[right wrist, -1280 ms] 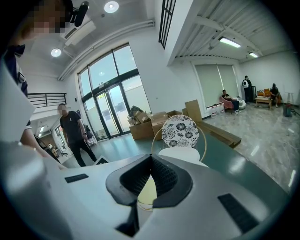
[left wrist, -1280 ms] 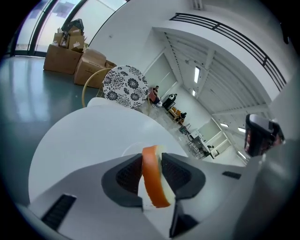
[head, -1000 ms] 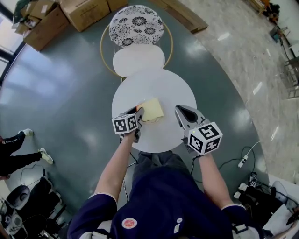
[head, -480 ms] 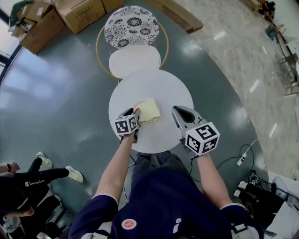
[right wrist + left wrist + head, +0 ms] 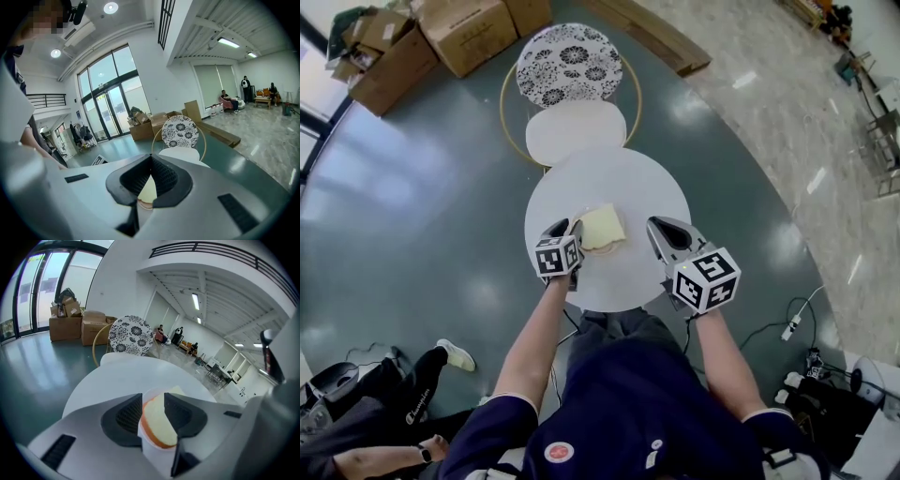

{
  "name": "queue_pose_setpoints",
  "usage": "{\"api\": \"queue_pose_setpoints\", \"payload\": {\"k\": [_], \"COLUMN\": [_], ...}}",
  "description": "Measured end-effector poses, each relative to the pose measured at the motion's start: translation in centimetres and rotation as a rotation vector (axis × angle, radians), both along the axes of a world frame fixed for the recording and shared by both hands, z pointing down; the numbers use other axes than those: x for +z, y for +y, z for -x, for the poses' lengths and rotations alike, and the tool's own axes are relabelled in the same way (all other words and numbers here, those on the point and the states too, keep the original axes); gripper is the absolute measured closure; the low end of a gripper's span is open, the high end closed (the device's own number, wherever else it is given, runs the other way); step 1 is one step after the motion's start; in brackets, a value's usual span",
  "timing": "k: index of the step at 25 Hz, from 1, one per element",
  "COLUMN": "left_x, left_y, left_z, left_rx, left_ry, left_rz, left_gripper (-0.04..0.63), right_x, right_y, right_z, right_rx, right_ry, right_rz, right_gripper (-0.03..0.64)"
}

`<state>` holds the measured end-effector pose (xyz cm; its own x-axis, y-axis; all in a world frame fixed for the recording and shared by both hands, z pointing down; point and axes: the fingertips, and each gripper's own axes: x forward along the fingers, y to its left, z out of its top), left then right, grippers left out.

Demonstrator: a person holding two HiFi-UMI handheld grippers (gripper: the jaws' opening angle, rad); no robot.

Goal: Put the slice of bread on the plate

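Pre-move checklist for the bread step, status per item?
1. Left gripper grip: ok, jaws closed on the bread.
2. Bread whole: ok, one slice, no tear visible.
3. Plate found: cannot tell. A white rim shows round the bread in the left gripper view, but nothing stands out on the white table in the head view.
4. Bread lifted or resting: cannot tell.
5. Right gripper out of the way: ok, jaws together, empty, apart from the bread on its right.
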<state>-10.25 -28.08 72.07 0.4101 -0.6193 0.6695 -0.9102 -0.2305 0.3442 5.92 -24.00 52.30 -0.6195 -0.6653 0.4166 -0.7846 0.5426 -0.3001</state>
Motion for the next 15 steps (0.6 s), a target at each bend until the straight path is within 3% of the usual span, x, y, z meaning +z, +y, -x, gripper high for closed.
{"api": "queue_pose_setpoints", "payload": {"k": [7,15], "left_x": [-8.5,-18.3], "left_y": [0.8,1.8], "left_z": [-2.6,-6.0], "left_rx": [0.102,0.198], "left_ry": [0.15,0.238], "left_rz": [-0.17,-0.368], "left_gripper": [0.451,0.574], "right_x": [-1.2,-2.9], "right_y": [-0.2,-0.1], "right_z": [0.8,1.2], "right_rx": [-0.016,-0.028], "right_ry": [-0.039,-0.075], "right_rz": [-0.029,-0.067], "right_gripper": [0.611,0.611]}}
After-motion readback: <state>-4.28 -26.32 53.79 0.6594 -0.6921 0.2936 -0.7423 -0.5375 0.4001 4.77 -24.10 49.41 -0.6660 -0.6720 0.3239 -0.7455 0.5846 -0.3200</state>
